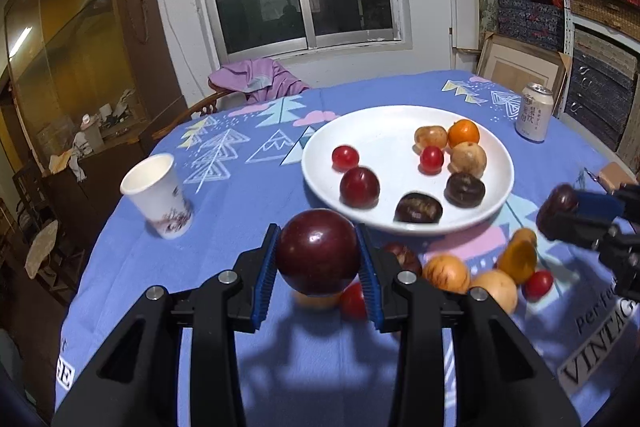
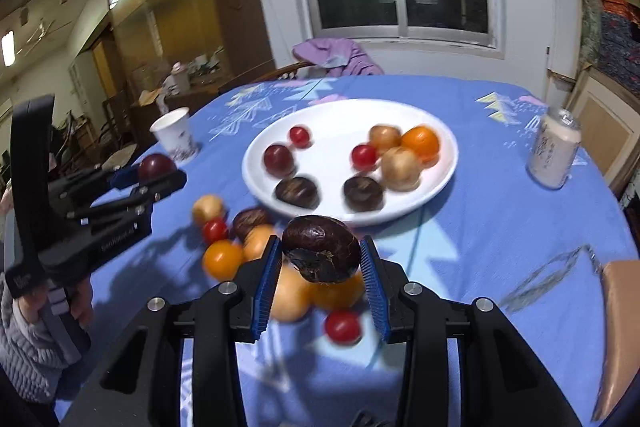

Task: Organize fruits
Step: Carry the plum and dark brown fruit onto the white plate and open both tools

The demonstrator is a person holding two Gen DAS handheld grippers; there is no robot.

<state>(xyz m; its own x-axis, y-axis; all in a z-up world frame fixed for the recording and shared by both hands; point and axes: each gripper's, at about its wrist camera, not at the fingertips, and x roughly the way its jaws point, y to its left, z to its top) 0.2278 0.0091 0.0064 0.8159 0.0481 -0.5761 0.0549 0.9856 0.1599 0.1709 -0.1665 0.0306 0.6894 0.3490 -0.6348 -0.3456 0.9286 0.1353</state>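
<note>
My left gripper (image 1: 319,259) is shut on a dark red plum (image 1: 317,251), lifted above the blue cloth just short of the white plate (image 1: 352,123). The right wrist view shows that plum (image 2: 155,166) in the left gripper (image 2: 160,173) at the far left. My right gripper (image 2: 320,263) is shut on a dark brown chestnut (image 2: 321,253), also raised; the chestnut (image 1: 558,201) appears at the right edge of the left wrist view. The plate (image 2: 340,115) holds several fruits. More fruits (image 1: 446,273) lie loose on the cloth in front of it.
A white paper cup (image 1: 158,195) stands on the table left of the plate. A drinks can (image 1: 534,113) stands to the right at the back. A tan flat object (image 2: 622,323) lies at the table's right edge. A chair with purple cloth (image 1: 256,79) sits behind.
</note>
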